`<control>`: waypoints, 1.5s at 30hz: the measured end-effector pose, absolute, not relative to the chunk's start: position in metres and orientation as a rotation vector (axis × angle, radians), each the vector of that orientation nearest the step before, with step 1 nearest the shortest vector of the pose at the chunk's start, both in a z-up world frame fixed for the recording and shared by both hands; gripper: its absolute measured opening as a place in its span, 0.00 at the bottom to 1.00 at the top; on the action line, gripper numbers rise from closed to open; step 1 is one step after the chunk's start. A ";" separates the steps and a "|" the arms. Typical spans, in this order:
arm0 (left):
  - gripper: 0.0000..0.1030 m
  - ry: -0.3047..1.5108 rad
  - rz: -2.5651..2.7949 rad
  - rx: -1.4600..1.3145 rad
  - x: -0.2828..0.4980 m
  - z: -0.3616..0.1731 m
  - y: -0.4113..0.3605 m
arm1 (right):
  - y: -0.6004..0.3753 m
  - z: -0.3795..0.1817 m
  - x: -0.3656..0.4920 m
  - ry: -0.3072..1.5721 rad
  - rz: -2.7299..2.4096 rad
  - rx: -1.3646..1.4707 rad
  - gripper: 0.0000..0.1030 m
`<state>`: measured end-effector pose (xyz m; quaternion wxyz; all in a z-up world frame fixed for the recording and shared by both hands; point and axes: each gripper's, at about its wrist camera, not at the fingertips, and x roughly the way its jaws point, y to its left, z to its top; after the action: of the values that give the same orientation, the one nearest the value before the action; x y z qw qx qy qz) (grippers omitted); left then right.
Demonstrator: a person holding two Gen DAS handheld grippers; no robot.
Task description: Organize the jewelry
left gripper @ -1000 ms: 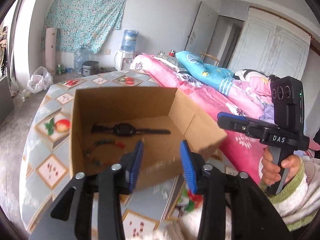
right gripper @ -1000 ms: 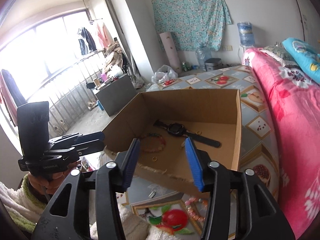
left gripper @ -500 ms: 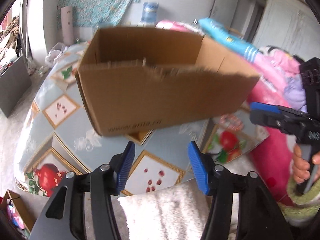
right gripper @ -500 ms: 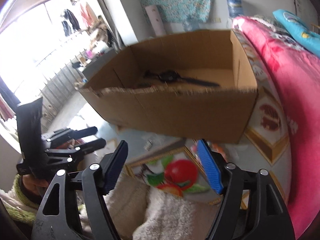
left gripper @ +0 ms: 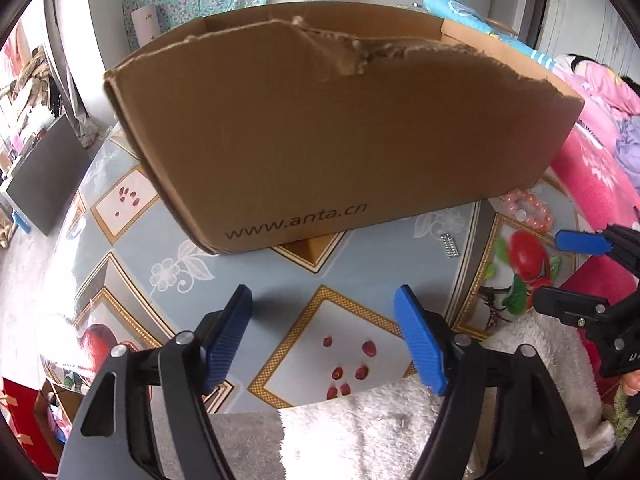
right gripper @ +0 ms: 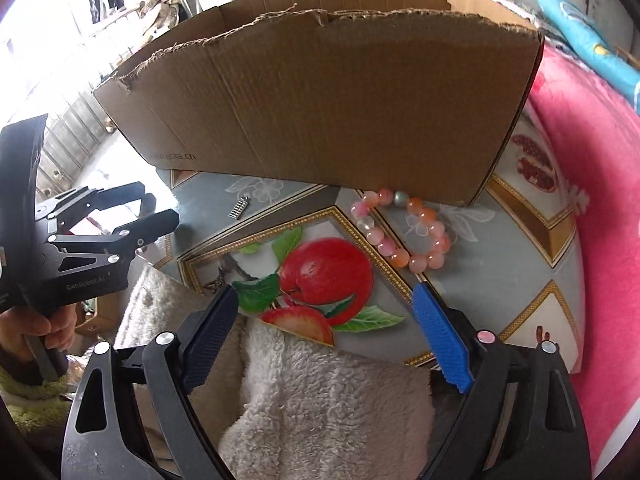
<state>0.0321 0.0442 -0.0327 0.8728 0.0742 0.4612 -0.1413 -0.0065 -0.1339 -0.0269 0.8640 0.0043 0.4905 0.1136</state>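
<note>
A torn-rimmed cardboard box stands on the table, and its inside is hidden in both views. At its front right corner a pink bead bracelet lies on the cloth. A small silver ridged piece lies further left. My left gripper hovers over the cloth before the box, its jaws opening with nothing between them. My right gripper hangs just short of the bracelet, its jaws also opening and holding nothing.
The table has a grey cloth printed with fruit. A white fluffy garment covers its near edge below both grippers. Pink bedding presses against the table's right side. A grey cabinet stands on the floor to the left.
Both grippers have sunk and tipped downward, from above the box to in front of it. The watch and bracelet inside the box went out of sight. Both pairs of jaws have spread wider.
</note>
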 end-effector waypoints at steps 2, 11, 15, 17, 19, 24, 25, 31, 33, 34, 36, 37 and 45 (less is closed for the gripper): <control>0.73 0.964 -0.291 0.159 0.032 -0.033 0.042 | -0.133 -0.028 -0.006 1.029 0.236 0.004 0.85; 0.78 0.972 -0.282 0.160 0.040 -0.031 0.039 | -0.132 -0.031 -0.006 1.029 0.246 0.024 0.91; 0.78 0.973 -0.281 0.160 0.041 -0.031 0.039 | -0.140 -0.031 -0.007 1.026 0.256 0.057 0.92; 0.79 0.973 -0.281 0.160 0.041 -0.030 0.039 | -0.143 -0.029 -0.007 1.026 0.258 0.060 0.92; 0.79 0.974 -0.281 0.159 0.041 -0.030 0.039 | -0.145 -0.029 -0.007 1.024 0.260 0.063 0.92; 0.79 0.973 -0.281 0.160 0.041 -0.030 0.040 | -0.145 -0.029 -0.007 1.024 0.261 0.054 0.92; 0.79 0.973 -0.281 0.160 0.040 -0.030 0.040 | -0.145 -0.029 -0.007 1.024 0.262 0.054 0.92; 0.80 0.973 -0.281 0.160 0.040 -0.030 0.040 | -0.150 -0.029 -0.005 1.023 0.271 0.088 0.92; 0.80 0.972 -0.281 0.160 0.040 -0.030 0.040 | -0.153 -0.028 -0.004 1.024 0.274 0.098 0.92; 0.80 0.972 -0.281 0.160 0.040 -0.030 0.040 | -0.155 -0.028 -0.004 1.024 0.275 0.103 0.92; 0.80 0.973 -0.281 0.161 0.040 -0.030 0.040 | -0.158 -0.027 -0.003 1.024 0.277 0.112 0.92; 0.80 0.973 -0.281 0.161 0.040 -0.030 0.040 | -0.159 -0.026 -0.003 1.023 0.278 0.116 0.92; 0.80 0.972 -0.281 0.160 0.040 -0.030 0.040 | -0.160 -0.025 -0.003 1.020 0.278 0.120 0.92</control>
<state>0.0400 0.0401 -0.0303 0.8716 0.0766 0.4651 -0.1345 -0.0028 -0.1599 -0.0250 0.8616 0.0574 0.4865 0.1327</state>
